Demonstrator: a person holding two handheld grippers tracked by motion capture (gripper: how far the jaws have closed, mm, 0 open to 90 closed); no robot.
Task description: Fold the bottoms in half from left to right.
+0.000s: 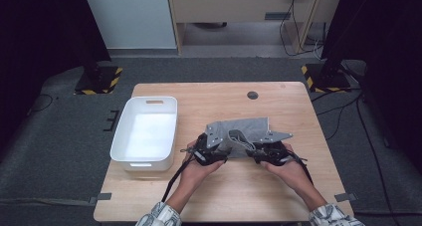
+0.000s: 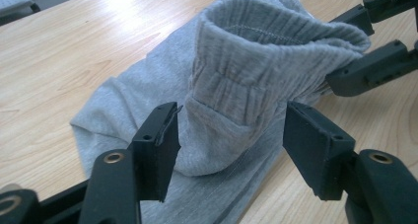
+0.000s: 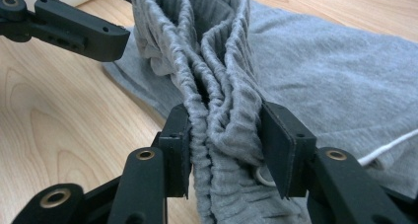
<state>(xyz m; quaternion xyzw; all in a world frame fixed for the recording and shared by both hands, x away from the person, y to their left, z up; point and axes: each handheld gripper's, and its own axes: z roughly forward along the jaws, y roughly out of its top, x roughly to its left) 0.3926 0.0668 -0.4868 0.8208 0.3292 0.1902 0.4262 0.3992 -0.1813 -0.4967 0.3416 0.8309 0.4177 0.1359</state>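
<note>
Gripping a bunched, ribbed waistband, the right gripper (image 3: 224, 150) has its two black jaws pressed against the gathered grey cloth, clamped on it from both sides. In the right gripper view, a white drawstring (image 3: 389, 147) trails from the fabric at about four o'clock. The left gripper (image 2: 229, 145) stands with its jaws wide apart on either side of the raised waistband (image 2: 256, 61), the left one touching or nearly touching the cloth, the right one clear of it.

From the high view, the left gripper (image 1: 211, 154) and right gripper (image 1: 266, 154) sit close together near the table's middle, each held in a hand, the left hand (image 1: 196, 169) at seven o'clock and the right hand (image 1: 288, 171) at five o'clock of the grey garment (image 1: 246, 129). The garment lies partly flat on the wooden table (image 1: 224, 196), spreading away toward twelve o'clock from the grippers, its waistband end lifted between them.

A white bin (image 1: 132, 156) rests at nine o'clock, near the table's left edge, well apart from the cloth. A dark round cable hole (image 1: 253, 95) marks the tabletop at twelve o'clock.
</note>
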